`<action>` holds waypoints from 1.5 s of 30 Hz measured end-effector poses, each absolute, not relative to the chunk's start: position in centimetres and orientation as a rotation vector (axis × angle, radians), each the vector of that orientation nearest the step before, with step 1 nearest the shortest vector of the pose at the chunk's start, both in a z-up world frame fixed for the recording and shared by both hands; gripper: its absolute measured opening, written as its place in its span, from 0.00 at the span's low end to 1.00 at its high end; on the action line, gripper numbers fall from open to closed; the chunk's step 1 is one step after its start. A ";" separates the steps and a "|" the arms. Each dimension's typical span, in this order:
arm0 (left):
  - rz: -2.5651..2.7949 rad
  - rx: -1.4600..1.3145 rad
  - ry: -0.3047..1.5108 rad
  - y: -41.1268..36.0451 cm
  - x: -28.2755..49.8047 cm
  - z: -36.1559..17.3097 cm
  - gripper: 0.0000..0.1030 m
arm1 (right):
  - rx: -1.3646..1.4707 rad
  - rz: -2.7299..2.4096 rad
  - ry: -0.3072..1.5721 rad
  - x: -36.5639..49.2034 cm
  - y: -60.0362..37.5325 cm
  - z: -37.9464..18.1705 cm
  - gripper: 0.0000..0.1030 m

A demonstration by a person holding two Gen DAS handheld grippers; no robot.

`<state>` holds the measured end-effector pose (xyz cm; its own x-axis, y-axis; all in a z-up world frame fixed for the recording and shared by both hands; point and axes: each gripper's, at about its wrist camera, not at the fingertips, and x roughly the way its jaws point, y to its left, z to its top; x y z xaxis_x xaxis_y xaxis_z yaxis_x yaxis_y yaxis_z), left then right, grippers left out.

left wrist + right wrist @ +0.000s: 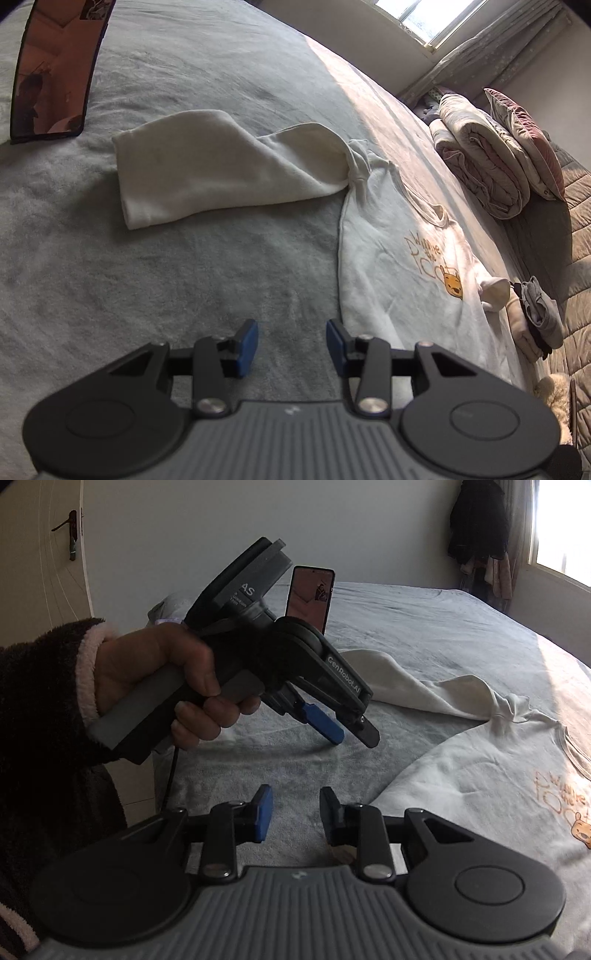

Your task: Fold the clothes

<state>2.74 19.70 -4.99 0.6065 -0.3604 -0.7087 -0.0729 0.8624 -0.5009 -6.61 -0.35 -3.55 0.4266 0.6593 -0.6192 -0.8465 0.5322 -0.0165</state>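
Left gripper [291,345] agape | right gripper [295,818] agape | sweatshirt [399,258] flat (sleeve folded)

The bed [184,277] wears a matt, napped grey fleece cover; the cream sweatshirt [399,266] is soft knit cloth with an embroidered-looking orange print; the left tool [291,347] is matt black plastic with ribbed grey housing, blue rubbery pads [247,347] and shiny metal rivets; the phone [310,598] is glossy.
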 end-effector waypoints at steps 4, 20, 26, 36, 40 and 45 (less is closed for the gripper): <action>-0.185 -0.516 0.915 19.7 2.7 -4.9 0.40 | -0.395 0.917 0.631 -5.9 -0.3 -4.9 0.28; -0.282 -0.651 0.966 19.8 2.9 -6.0 0.41 | -0.353 0.793 0.714 -3.7 -1.6 -6.8 0.12; -0.334 -0.761 0.962 20.2 3.2 -6.5 0.44 | 0.002 0.888 0.753 -2.4 -3.7 -4.0 0.12; -0.441 -0.951 0.947 19.9 4.5 -7.9 0.33 | 0.288 0.932 0.801 -1.5 -3.5 -3.6 0.14; -0.352 -0.752 0.952 18.6 4.6 -7.6 0.03 | 0.267 0.903 0.840 -2.0 -2.8 -4.6 0.16; -0.346 -0.567 0.951 17.4 4.5 -7.3 0.05 | 0.253 0.878 0.840 -2.9 -4.5 -4.0 0.28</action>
<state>4.52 17.43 -7.29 0.5432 -0.5141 -0.6638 0.0327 0.8030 -0.5951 -2.85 -4.52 -3.98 0.3518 0.7627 -0.5426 -0.5762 0.6333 0.5166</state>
